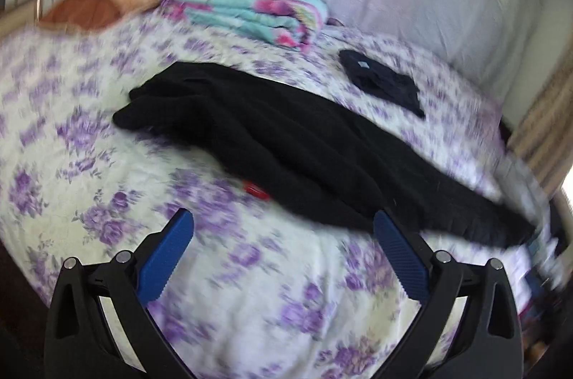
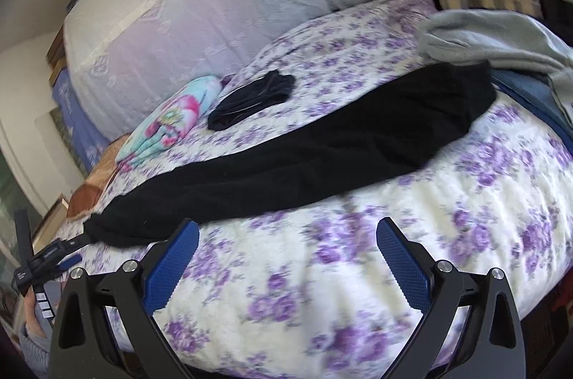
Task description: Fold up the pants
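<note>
Long black pants (image 1: 272,135) lie stretched flat across a bed (image 1: 53,114) covered in a white and purple flowered spread. In the left wrist view they run from upper left to lower right, with a small red tag (image 1: 256,191) at their near edge. My left gripper (image 1: 283,221) hovers open just short of that edge, its right blue finger (image 1: 397,253) overlapping the cloth in the view. In the right wrist view the pants (image 2: 322,150) run from lower left to upper right. My right gripper (image 2: 288,228) is open above the bedspread (image 2: 358,271), near the pants' lower end, holding nothing.
A folded teal and pink blanket (image 1: 247,10) and a small dark garment (image 1: 383,78) lie beyond the pants. Grey clothing (image 2: 494,39) and blue denim (image 2: 530,92) are piled at the pants' far end. An orange-brown pillow (image 1: 82,10) sits at the left.
</note>
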{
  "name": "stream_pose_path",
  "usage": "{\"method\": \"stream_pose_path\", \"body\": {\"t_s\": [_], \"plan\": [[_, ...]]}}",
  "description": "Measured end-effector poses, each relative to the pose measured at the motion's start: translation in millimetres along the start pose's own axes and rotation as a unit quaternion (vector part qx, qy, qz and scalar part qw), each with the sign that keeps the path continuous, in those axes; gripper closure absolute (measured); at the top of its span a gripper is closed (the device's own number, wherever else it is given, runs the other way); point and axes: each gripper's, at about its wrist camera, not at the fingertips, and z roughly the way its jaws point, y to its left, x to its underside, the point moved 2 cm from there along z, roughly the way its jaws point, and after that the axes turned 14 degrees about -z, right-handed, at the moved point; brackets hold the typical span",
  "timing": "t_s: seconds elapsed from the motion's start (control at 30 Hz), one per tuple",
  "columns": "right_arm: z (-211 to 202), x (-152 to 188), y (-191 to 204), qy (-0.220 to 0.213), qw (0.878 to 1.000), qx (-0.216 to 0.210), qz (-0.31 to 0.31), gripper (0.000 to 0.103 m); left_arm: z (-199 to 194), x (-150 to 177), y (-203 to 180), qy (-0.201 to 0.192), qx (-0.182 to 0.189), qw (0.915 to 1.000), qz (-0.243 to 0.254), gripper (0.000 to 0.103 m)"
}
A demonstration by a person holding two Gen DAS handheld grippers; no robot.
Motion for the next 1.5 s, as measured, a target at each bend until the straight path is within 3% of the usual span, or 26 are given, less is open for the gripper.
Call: {"method": "stream_pose_path", "body": {"t_s": [0.07, 0.17, 0.3, 0.37, 0.47, 0.53, 0.63, 0.67, 0.77, 0.8, 0.87, 0.93, 1.07, 1.13, 1.17, 1.2, 1.27, 1.3, 1.33, 1.4, 1.5], "plan": [[0, 0, -15, -0.001, 1.000, 0.008, 0.022, 0.003, 4, -26, 28, 0.026, 0.046, 0.9961, -0.071, 0.005], [1, -1, -31, -0.011, 0.999, -0.001, 0.053, 0.003, 14, -53, 55, 0.055, 0.092, 0.9824, -0.153, 0.005], [8, -8, -49, -0.012, 0.996, -0.025, 0.087, 0.003, 29, -75, 62, 0.084, 0.128, 0.9656, -0.210, 0.006], [9, -14, -53, -0.013, 0.995, -0.022, 0.092, 0.003, 23, -87, 57, 0.068, 0.128, 0.9658, -0.215, 0.008], [11, -27, -59, -0.022, 0.996, -0.009, 0.084, 0.003, -3, -111, 39, 0.010, 0.130, 0.9744, -0.183, 0.007], [15, -32, -60, -0.021, 0.996, -0.008, 0.083, 0.003, -8, -120, 27, -0.002, 0.144, 0.9756, -0.166, 0.007], [26, -37, -62, -0.014, 0.996, -0.008, 0.083, 0.003, 28, -115, 12, 0.084, 0.157, 0.9719, -0.154, 0.007], [29, -36, -60, -0.009, 0.997, -0.007, 0.082, 0.003, 43, -107, 11, 0.112, 0.149, 0.9712, -0.149, 0.007], [34, -34, -60, 0.003, 0.997, -0.007, 0.080, 0.003, 63, -91, 33, 0.129, 0.089, 0.9756, -0.154, 0.007], [36, -34, -61, 0.007, 0.997, -0.002, 0.076, 0.003, 68, -88, 49, 0.136, 0.086, 0.9708, -0.178, 0.008], [39, -33, -63, 0.013, 0.997, 0.003, 0.072, 0.003, 72, -87, 76, 0.146, 0.121, 0.9507, -0.245, 0.010], [43, -35, -67, 0.019, 0.997, 0.004, 0.078, 0.003, 66, -98, 78, 0.141, 0.130, 0.9455, -0.263, 0.010], [42, -35, -66, 0.013, 0.997, 0.001, 0.080, 0.003, 58, -122, 47, 0.112, 0.111, 0.9650, -0.210, 0.010], [40, -36, -66, 0.007, 0.997, 0.006, 0.075, 0.003, 63, -129, 36, 0.109, 0.099, 0.9692, -0.197, 0.010], [38, -36, -67, 0.004, 0.997, 0.007, 0.073, 0.003, 70, -131, 35, 0.115, 0.090, 0.9704, -0.192, 0.014], [37, -36, -69, 0.001, 0.997, 0.009, 0.073, 0.003, 74, -131, 35, 0.121, 0.082, 0.9713, -0.188, 0.034], [33, -35, -74, -0.004, 0.997, 0.014, 0.076, 0.003, 86, -122, 37, 0.137, 0.063, 0.9711, -0.185, 0.059], [31, -35, -78, -0.007, 0.997, 0.014, 0.078, 0.003, 86, -119, 42, 0.136, 0.071, 0.9697, -0.190, 0.075], [30, -35, -81, -0.008, 0.997, 0.014, 0.079, 0.003, 87, -116, 46, 0.130, 0.075, 0.9700, -0.191, 0.085], [29, -35, -89, -0.001, 0.997, 0.015, 0.081, 0.003, 77, -117, 55, 0.117, 0.109, 0.9656, -0.205, 0.092], [31, -32, -98, 0.013, 0.995, 0.003, 0.096, 0.008, 46, -127, 51, 0.090, 0.167, 0.9597, -0.207, 0.093]]}}
